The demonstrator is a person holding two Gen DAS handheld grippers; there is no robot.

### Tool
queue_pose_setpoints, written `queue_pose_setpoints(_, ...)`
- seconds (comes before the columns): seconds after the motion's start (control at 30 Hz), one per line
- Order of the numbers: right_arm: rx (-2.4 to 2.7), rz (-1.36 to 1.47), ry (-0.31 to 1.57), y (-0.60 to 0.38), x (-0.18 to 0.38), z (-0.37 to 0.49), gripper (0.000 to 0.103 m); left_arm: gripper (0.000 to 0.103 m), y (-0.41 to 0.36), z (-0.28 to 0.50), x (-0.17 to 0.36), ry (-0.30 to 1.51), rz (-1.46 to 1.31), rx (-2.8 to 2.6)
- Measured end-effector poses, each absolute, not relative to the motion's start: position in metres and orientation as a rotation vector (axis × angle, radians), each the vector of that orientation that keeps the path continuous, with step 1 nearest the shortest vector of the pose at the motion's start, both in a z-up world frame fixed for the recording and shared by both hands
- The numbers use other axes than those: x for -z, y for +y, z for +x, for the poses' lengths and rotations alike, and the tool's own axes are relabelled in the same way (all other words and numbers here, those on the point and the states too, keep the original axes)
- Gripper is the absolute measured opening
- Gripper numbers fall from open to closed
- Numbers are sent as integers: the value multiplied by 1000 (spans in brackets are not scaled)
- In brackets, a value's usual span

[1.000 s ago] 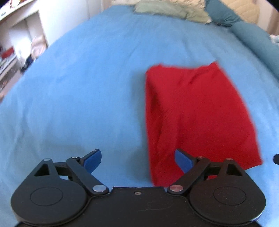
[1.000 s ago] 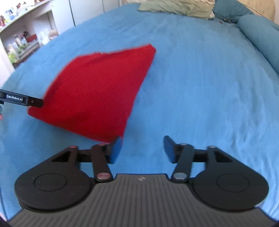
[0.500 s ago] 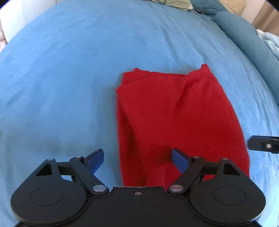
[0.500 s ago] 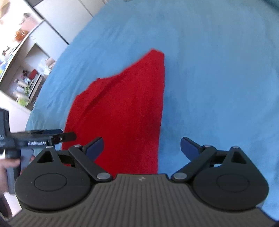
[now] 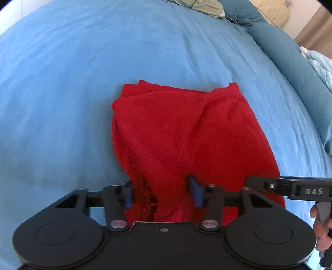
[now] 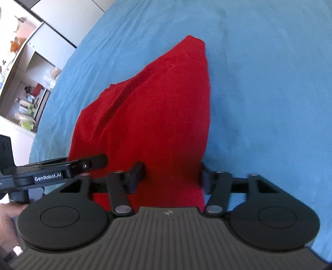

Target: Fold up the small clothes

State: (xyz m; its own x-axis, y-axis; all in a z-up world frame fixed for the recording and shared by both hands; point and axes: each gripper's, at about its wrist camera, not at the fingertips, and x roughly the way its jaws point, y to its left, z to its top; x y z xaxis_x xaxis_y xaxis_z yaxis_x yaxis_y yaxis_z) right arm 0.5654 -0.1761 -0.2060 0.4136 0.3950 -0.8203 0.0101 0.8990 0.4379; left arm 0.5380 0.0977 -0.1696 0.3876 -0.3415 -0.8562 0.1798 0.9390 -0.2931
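A small red knit garment [image 5: 182, 133] lies folded on the blue bedspread [image 5: 62, 103]; it also shows in the right wrist view [image 6: 157, 116]. My left gripper [image 5: 161, 193] is open, its blue fingers astride the garment's near left corner, where a frayed edge bunches up. My right gripper [image 6: 172, 176] is open, its fingers astride the garment's near right edge. Each gripper shows in the other's view: the right one [image 5: 288, 188] over the garment's right corner, the left one [image 6: 51, 172] at its left side.
Green-grey bedding [image 5: 207, 6] and dark teal pillows [image 5: 280, 45] lie at the head of the bed. White shelves [image 6: 27, 83] with clutter stand beyond the bed's left side. The person's hands [image 5: 321, 224] hold the gripper handles.
Both grippers have moved forward and down onto the garment's near edge, so each pair of fingers now straddles the red fabric. The jaws have narrowed a little but stay open.
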Motion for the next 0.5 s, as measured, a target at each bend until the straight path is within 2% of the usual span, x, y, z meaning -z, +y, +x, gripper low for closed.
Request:
queue_pose_setpoints(0.03,-247,402,1117,-175,203,565,48,41,98,538,167,1122,-167,330)
queue_pose_setpoints(0.07,-247,400,1104,-175,200,563,44,36,98,537,164,1118,-167,326)
queue_pose_setpoints(0.13,-248,394,1075,-174,191,560,42,33,96,535,158,1104,-157,319)
queue_pose_setpoints(0.3,-270,419,1007,-176,162,546,40,27,85,522,137,1058,-165,316)
queue_pose_setpoints(0.5,-285,420,954,-209,115,490,39,27,51,460,96,1002,-189,311)
